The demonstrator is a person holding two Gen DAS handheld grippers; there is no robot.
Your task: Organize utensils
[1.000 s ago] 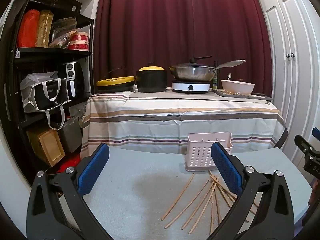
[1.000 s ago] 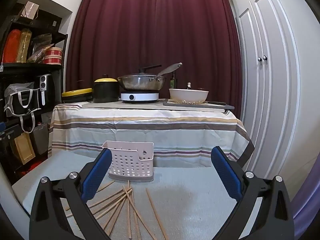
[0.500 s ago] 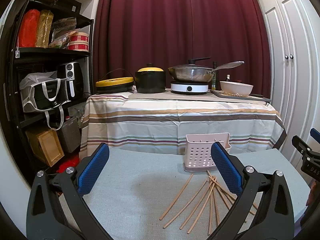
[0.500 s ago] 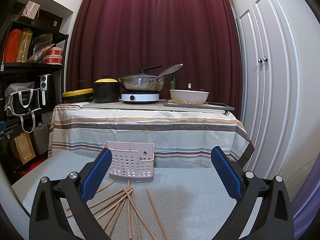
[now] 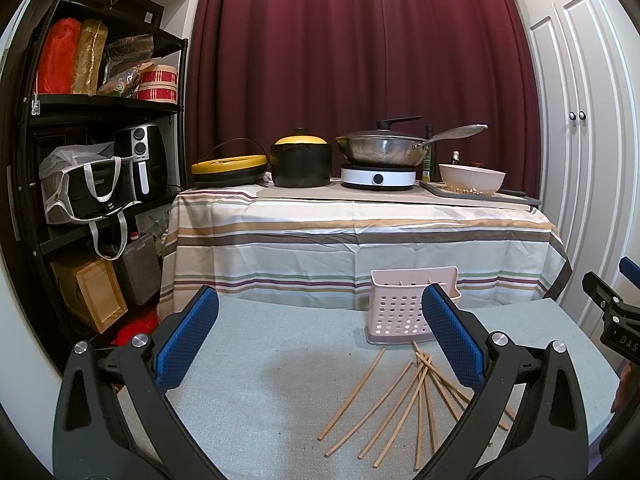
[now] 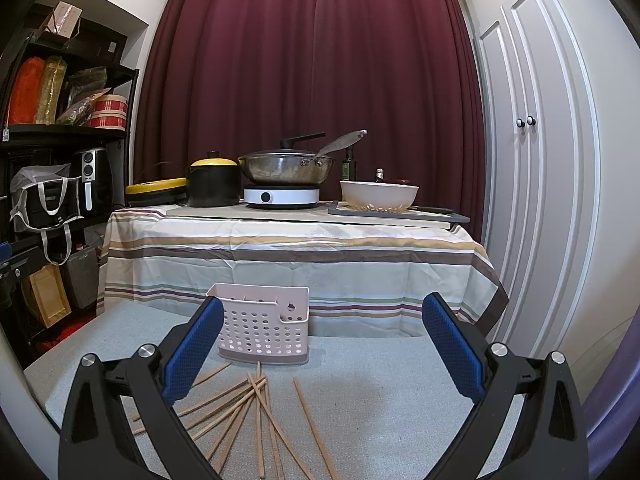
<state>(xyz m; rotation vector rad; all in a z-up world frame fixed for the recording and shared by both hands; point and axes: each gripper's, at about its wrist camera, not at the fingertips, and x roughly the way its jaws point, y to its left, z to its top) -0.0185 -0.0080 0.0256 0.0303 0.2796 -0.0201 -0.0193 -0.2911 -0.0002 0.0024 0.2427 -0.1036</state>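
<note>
Both my grippers, left (image 5: 320, 340) and right (image 6: 320, 344), hang with jaws spread wide and empty above the table (image 6: 380, 400); loose chopsticks (image 6: 256, 408) lie scattered just before the upright pink basket (image 6: 264, 326)

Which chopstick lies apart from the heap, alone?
In the right wrist view, the chopstick on the right of the heap lies alone; the others cross each other.
</note>
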